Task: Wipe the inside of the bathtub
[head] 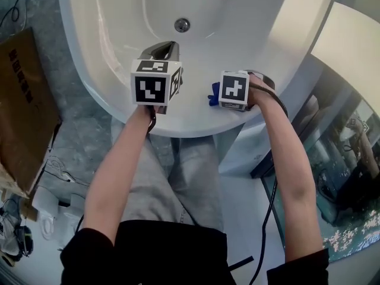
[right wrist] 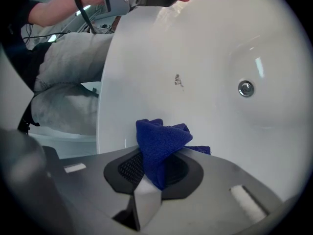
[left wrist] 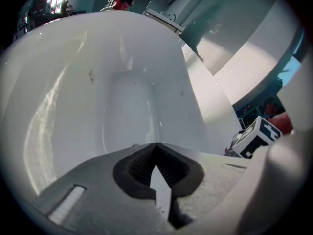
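Your left gripper (left wrist: 156, 146) had its fingers (left wrist: 93, 190) pressed together with nothing between them; ahead of their tips lay the white inside of the bathtub (left wrist: 122, 82), its floor running away from them. Your right gripper (right wrist: 155, 155) had its fingers (right wrist: 225, 180) clamped on a blue cloth (right wrist: 161, 138), which stood up in a bunched fold from between the tips; just beyond the cloth was the tub's inner wall, with a small dark mark (right wrist: 178, 80) above the fingers and the drain (right wrist: 246, 88) up to their right; whether the cloth touched the wall, you could not tell. In the head view both grippers hung side by side over the tub's near end.
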`<control>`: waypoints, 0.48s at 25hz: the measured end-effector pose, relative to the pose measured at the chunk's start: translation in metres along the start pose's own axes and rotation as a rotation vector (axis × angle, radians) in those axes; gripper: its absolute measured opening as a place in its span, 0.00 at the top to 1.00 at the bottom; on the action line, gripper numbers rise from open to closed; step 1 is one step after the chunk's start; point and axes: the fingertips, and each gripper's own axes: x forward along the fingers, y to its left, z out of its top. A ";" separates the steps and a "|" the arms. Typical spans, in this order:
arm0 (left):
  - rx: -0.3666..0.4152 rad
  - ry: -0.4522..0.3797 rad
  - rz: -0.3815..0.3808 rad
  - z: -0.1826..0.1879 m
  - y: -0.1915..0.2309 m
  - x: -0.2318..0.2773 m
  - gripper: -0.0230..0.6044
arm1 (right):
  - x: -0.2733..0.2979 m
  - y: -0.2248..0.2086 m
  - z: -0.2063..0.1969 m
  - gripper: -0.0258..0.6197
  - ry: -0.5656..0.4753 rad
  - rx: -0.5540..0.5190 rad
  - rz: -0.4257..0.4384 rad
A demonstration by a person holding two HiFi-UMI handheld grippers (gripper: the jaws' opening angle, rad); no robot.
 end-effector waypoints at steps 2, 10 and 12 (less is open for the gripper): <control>-0.001 0.000 0.004 -0.001 -0.001 -0.008 0.96 | -0.003 0.014 0.003 0.85 -0.020 -0.015 0.004; -0.002 -0.012 0.015 -0.003 -0.010 -0.024 0.96 | -0.019 0.053 0.001 0.85 -0.035 -0.031 0.060; -0.019 -0.037 0.019 0.003 -0.015 -0.036 0.96 | -0.016 0.053 -0.001 0.85 -0.041 -0.007 0.034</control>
